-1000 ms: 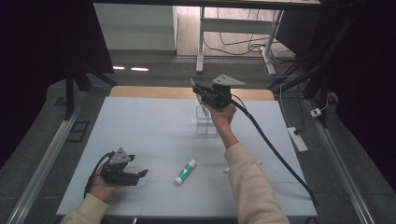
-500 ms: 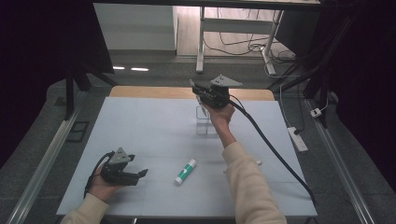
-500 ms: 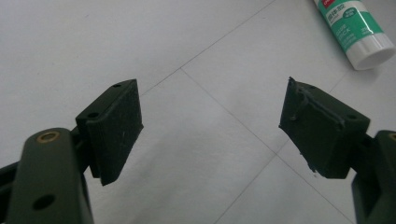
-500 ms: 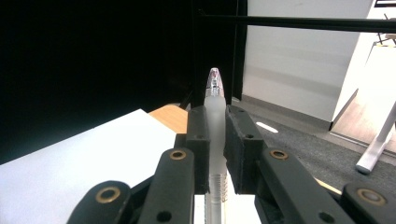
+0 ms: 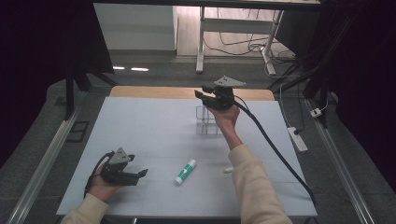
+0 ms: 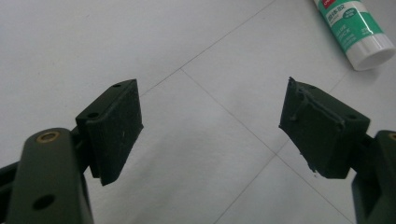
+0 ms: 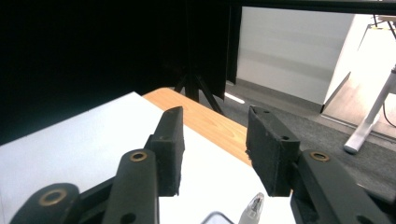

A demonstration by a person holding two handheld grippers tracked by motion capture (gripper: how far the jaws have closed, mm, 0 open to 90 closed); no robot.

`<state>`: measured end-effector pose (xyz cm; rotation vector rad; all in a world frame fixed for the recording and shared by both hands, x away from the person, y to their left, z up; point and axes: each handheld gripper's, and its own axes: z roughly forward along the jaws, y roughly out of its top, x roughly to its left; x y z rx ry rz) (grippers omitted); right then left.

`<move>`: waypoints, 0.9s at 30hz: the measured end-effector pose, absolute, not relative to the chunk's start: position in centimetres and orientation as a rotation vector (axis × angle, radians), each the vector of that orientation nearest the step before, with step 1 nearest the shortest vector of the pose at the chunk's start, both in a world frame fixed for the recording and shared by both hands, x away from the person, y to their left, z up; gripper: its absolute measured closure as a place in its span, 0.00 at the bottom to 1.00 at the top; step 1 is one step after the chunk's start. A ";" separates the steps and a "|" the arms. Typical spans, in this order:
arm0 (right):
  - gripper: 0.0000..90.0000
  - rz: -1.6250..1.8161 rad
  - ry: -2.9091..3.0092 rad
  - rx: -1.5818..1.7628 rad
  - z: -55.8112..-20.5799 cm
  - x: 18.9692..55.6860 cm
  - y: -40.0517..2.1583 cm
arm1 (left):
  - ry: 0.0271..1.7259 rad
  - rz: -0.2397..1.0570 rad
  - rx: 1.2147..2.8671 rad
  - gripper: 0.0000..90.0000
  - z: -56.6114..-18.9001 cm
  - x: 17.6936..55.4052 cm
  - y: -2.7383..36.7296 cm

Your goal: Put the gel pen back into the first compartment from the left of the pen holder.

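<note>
High view: the right gripper (image 5: 205,94) is hovering above a clear holder (image 5: 207,120) near the table's (image 5: 149,121) far edge, its jaws having just been opening, with nothing gripped. The left gripper (image 5: 140,174) is resting near the front, jaws wide and empty, beside a green and white glue stick (image 5: 185,171).

Left gripper view: the glue stick (image 6: 356,28) is lying just ahead of the spread jaws.

Right gripper view: a clear pen tip (image 7: 252,207) is poking up below the parted jaws. As a judgement, lowering the hand could be knocking the light holder over.
</note>
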<state>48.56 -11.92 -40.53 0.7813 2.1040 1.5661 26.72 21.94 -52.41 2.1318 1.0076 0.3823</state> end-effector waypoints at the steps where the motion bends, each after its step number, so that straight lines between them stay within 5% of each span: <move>1: 0.61 1.556 2.106 0.783 -40.5 48.5 -12.0 | 1.008 0.383 2.132 0.23 -52.4 26.7 21.9; 27: 0.54 1.419 2.319 0.709 -41.9 44.7 -15.5 | 1.018 0.394 2.121 0.23 -52.2 26.6 22.1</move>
